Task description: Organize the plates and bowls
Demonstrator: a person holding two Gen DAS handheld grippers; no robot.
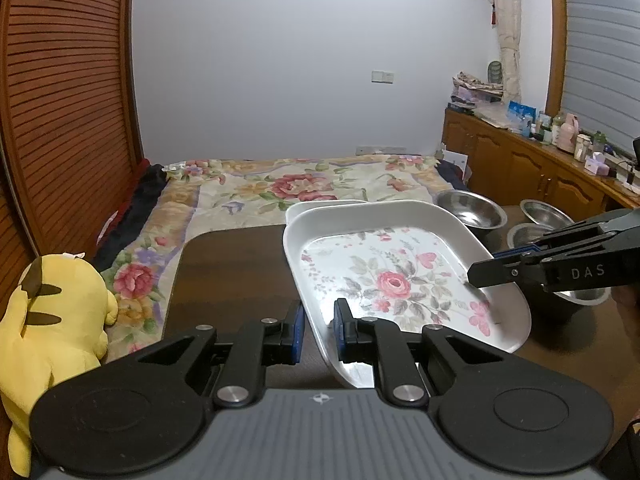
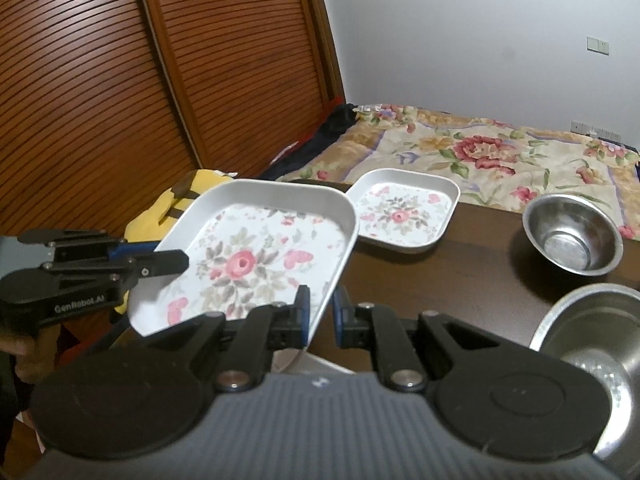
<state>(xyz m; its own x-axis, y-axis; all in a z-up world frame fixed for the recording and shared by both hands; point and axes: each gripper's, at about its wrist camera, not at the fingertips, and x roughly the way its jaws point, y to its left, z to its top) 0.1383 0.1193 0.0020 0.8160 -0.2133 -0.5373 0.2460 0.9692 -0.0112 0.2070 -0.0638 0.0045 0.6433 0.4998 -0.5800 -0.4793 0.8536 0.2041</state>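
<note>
With the left gripper and right gripper each clamped on a rim of the raised flowered plate, keep it level and lower it squarely into the second plate at upper middle of the desk.

The right picture edge cuts off the nearest steel bowl in the right wrist view.

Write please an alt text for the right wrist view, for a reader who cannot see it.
Two tongs, right tongs and left tongs, hold a square floral plate by opposite rims, lifted over a dark wooden table. A second floral plate lies behind it on the table, with two steel bowls to the right.
</note>
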